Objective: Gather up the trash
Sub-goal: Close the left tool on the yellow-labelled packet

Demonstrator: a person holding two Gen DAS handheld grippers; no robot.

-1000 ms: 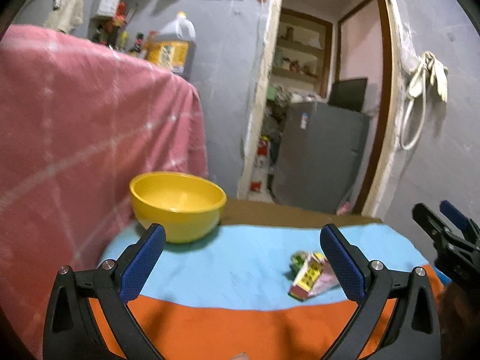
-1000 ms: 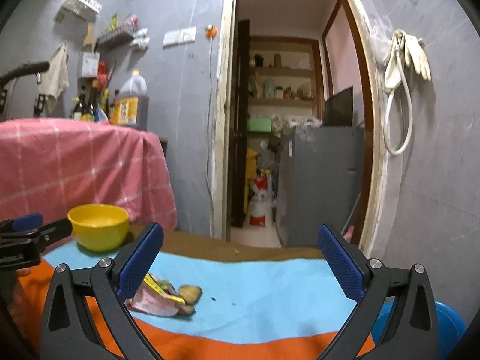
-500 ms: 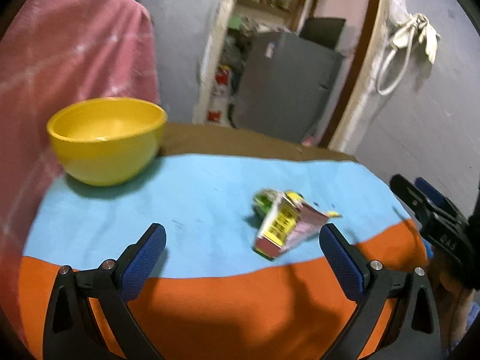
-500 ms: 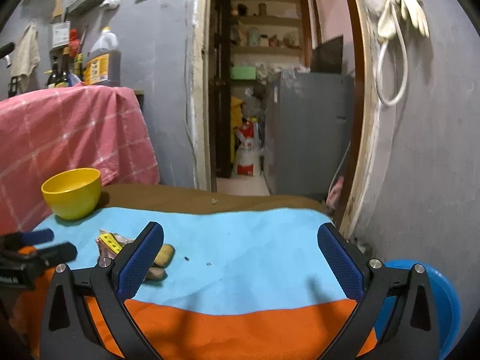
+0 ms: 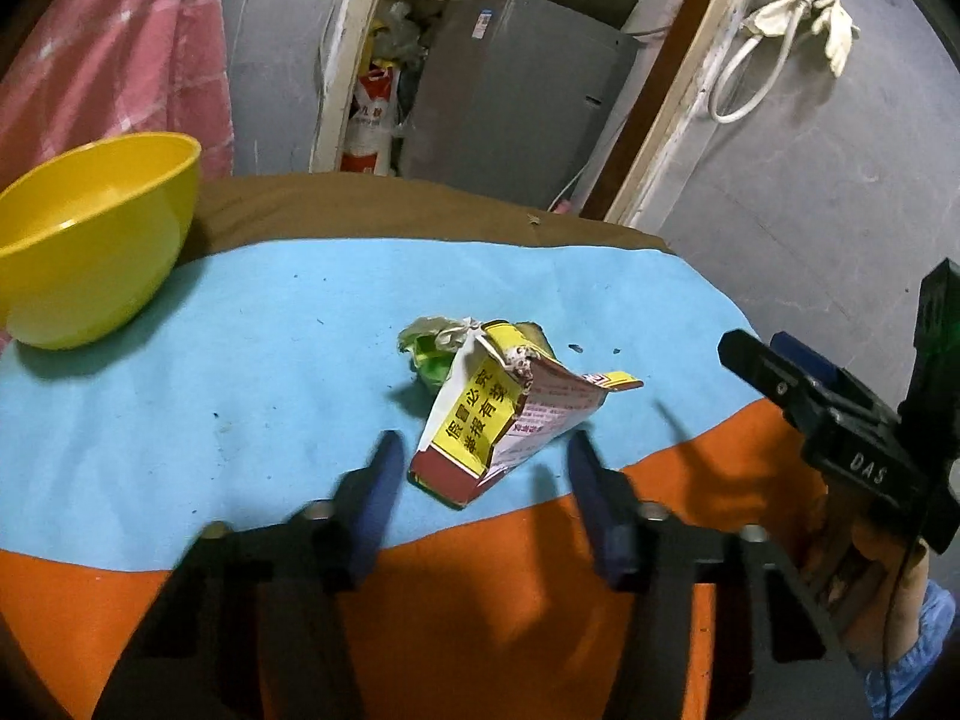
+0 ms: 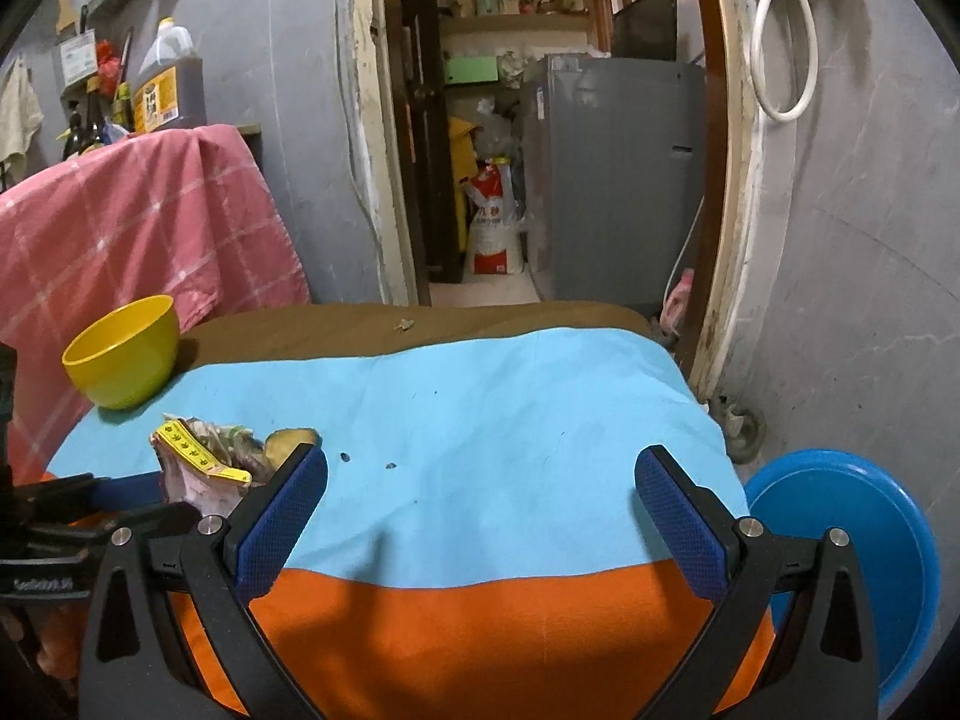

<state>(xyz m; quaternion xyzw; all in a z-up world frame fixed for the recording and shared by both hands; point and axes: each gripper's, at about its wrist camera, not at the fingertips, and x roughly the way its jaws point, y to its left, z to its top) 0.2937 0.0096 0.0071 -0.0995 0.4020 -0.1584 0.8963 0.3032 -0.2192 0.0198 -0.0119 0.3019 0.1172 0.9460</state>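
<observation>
Judging by how things lie, you are at the very start of collecting the trash: nothing has been picked up yet. Your left hand-held gripper (image 5: 480,483) hangs low over the near part of the worktop (image 5: 252,360), its blue pads apart and blurred, the jaws flanking the near end of the torn carton (image 5: 498,420) without visibly touching it; it grips nothing. That carton, red and yellow with printed characters, lies crumpled on the blue cloth roughly midway between the worktop's left and right edges, close to where the blue meets the orange at the near edge. Touching its far side is a wad of green and pale wrapper (image 5: 435,345), so there are at least two pieces to gather, plus a few dark specks just beyond them. Your right hand-held gripper (image 6: 480,510) is wide open and empty, held over the near right part of the worktop, well apart from the rubbish. The yellow bowl (image 5: 90,240) at the far left corner looks empty, and a blue basin (image 6: 852,540) sits on the floor past the right edge; which one should receive the trash I cannot tell. All the gathering and dropping remains ahead of you.
</observation>
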